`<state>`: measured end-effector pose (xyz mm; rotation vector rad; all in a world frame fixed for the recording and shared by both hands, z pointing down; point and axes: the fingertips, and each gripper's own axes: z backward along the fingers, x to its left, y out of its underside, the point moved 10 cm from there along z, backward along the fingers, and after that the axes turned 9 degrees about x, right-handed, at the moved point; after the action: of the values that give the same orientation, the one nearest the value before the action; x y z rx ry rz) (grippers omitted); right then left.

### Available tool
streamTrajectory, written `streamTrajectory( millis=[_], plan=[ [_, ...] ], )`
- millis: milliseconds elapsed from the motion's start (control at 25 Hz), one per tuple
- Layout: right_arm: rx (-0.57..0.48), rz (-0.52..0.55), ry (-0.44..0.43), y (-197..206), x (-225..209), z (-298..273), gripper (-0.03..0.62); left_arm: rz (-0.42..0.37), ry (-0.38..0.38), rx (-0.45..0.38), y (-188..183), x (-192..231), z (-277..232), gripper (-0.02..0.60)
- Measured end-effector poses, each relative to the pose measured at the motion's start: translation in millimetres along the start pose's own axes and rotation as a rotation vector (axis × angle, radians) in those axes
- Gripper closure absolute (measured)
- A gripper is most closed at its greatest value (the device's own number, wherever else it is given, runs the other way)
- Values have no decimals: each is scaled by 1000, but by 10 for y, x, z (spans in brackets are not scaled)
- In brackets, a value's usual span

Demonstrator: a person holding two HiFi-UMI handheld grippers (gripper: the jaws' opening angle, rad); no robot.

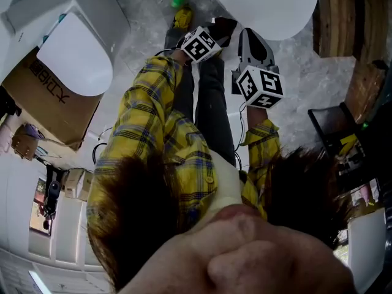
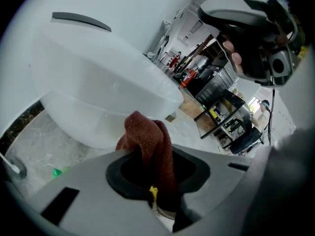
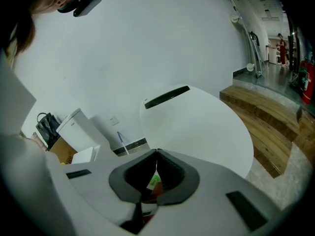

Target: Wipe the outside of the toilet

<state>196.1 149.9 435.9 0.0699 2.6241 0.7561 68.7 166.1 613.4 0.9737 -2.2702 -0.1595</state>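
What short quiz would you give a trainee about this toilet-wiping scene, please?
1. True or false: the left claw is shut on a reddish-brown cloth.
2. The right claw is: A) wide open; B) shut; C) clamped on a sponge.
3. Fill in: in the left gripper view, the white fixture just beyond the cloth is the ___.
Key: 1 true; 2 B; 3 toilet.
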Motion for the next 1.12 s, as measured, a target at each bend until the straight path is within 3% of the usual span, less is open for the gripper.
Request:
streamTrajectory(
  millis=[720, 1120],
  plan=[
    [-68, -15, 16, -442, 65, 631, 568, -101, 70, -100, -478, -787, 1079, 485],
    [-139, 5, 9, -760, 149, 1053, 568, -118, -26, -230, -823, -1019, 1876, 485]
  ],
)
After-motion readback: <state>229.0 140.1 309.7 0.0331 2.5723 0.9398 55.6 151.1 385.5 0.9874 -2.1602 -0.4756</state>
